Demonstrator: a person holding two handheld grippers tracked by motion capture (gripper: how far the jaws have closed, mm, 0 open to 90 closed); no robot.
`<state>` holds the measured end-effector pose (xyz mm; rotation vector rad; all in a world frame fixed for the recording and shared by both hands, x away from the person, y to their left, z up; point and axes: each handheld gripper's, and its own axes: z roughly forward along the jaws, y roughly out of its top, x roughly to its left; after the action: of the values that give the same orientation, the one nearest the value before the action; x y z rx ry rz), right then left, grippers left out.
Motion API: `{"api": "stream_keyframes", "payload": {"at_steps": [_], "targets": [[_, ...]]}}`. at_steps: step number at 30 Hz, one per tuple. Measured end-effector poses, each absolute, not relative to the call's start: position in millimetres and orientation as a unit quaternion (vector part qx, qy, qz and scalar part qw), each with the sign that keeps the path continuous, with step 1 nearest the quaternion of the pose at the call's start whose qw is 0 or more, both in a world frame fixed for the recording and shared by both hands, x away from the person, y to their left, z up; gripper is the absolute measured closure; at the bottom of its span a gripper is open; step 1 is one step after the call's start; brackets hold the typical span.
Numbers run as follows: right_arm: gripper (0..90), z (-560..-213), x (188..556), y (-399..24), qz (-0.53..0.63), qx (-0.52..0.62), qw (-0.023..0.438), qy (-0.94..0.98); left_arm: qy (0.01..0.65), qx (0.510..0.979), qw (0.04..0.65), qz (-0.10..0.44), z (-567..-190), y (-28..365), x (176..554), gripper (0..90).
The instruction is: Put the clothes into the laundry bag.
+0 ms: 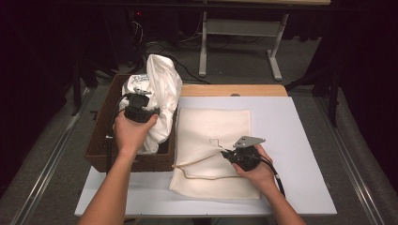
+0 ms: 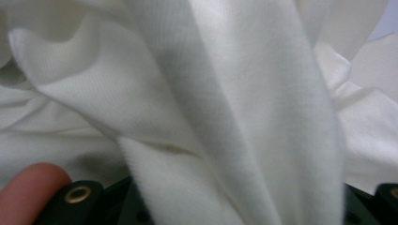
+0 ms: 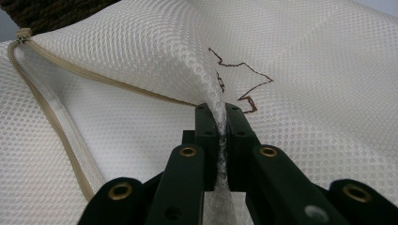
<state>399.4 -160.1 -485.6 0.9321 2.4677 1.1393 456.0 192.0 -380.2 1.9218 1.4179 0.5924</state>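
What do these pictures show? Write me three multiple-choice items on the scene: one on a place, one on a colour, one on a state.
1. Where is the bunched white garment?
A. in the brown box
B. on the floor
C. under the table

2. What colour is the zipper of the mesh bag?
A. red
B. beige
C. black

3. How is the right gripper?
A. wide open above the bag
B. shut on the mesh bag
C. lying loose on the table

Answers:
1 A, the garment rises out of the box while the left gripper grasps it.
2 B, the right gripper view shows a beige zipper.
3 B, the mesh is pinched between the jaws.
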Motion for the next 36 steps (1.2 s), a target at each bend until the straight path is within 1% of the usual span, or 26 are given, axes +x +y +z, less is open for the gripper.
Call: {"api": "stream_keyframes", "payload": {"at_steps": [9, 12, 15, 16, 17, 19, 21, 23, 28, 36], "targets": [[87.3, -485, 399, -160, 0.393, 0.323, 0.133, 0.851, 0.511, 0.741, 0.363, 0.243, -358, 167, 444, 66.5], [87.3, -486, 400, -161, 0.398, 0.324, 0.134, 0.848, 0.501, 0.745, 0.370, 0.240, -351, 158, 441, 66.4], [87.3, -486, 401, -161, 0.398, 0.323, 0.133, 0.848, 0.485, 0.756, 0.381, 0.220, -344, 146, 438, 66.4], [87.3, -486, 401, -161, 0.398, 0.323, 0.133, 0.848, 0.486, 0.759, 0.385, 0.200, -343, 142, 438, 66.4], [87.3, -486, 401, -161, 0.399, 0.323, 0.134, 0.848, 0.480, 0.769, 0.388, 0.167, -344, 135, 439, 66.4], [87.3, -485, 401, -161, 0.402, 0.327, 0.134, 0.845, 0.478, 0.778, 0.379, 0.151, -349, 124, 440, 66.4], [87.3, -484, 400, -162, 0.404, 0.326, 0.134, 0.844, 0.475, 0.789, 0.361, 0.145, -357, 113, 440, 66.4], [87.3, -484, 400, -163, 0.404, 0.326, 0.134, 0.844, 0.477, 0.791, 0.357, 0.138, -366, 105, 437, 66.3], [87.3, -485, 401, -165, 0.409, 0.331, 0.132, 0.840, 0.467, 0.803, 0.344, 0.137, -380, 91, 418, 66.2], [87.3, -485, 403, -166, 0.416, 0.343, 0.136, 0.831, 0.460, 0.801, 0.362, 0.127, -385, 85, 387, 65.8]]}}
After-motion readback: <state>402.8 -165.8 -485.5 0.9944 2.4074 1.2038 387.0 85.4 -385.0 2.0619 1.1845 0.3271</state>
